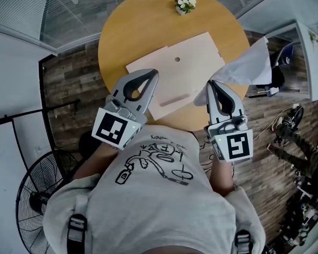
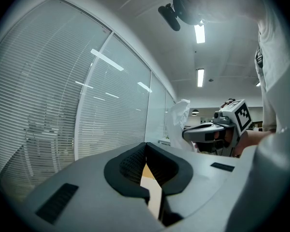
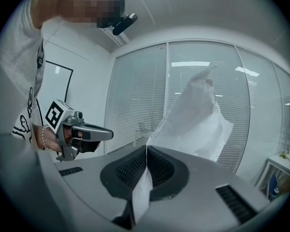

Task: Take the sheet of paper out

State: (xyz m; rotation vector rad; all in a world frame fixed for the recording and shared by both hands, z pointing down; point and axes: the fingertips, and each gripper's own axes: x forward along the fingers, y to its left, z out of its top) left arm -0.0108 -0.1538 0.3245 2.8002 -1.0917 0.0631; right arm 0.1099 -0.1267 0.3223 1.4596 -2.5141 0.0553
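The lower corner of the sheet of paper (image 1: pixel 249 63) disappears between the right gripper (image 1: pixel 212 83)'s closed jaws. The left gripper (image 1: pixel 153 74) covers the near edge of the envelope (image 1: pixel 188 70) where it pinches it. The person's shoulder hides part of a floor fan (image 1: pixel 37 194).

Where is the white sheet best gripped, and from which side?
Probably its near edge, from the person's side, as the right gripper pinches it now: the white sheet is thin and limp, fanning up off the table, so only an edge fits.
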